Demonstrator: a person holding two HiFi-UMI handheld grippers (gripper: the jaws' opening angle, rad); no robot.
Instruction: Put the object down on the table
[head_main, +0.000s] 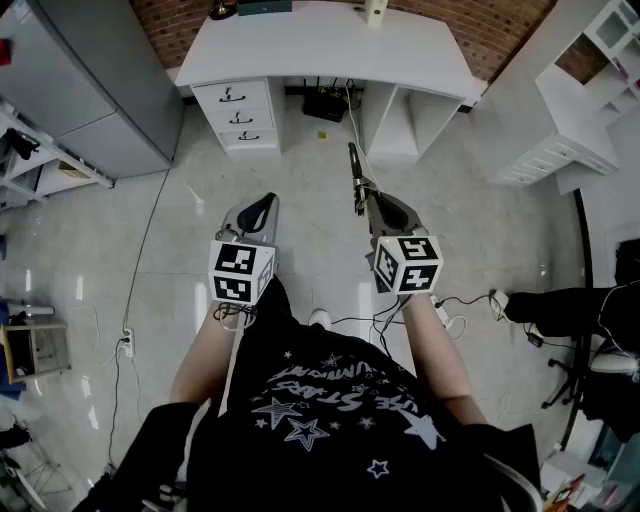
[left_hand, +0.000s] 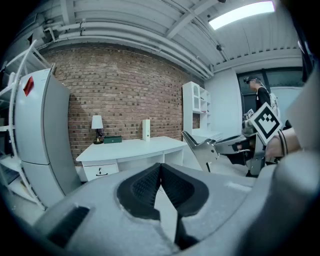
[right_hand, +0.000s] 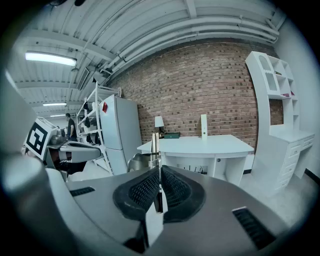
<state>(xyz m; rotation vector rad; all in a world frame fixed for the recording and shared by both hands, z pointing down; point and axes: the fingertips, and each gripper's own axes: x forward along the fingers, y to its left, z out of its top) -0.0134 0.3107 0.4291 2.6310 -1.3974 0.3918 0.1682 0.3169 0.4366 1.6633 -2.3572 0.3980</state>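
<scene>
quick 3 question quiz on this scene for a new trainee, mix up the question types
1. True or false: the left gripper has something between its jaws.
2. Which gripper is shut on the metal utensil? A) left B) right C) both
3. Fill in: the lamp stands on the white ____.

Key
1. False: its jaws are together with nothing between them.
2. B: the right gripper pinches the handle.
3. desk

Right gripper (right_hand: 159, 172) — jaws on metal utensil (right_hand: 155, 145)
</scene>
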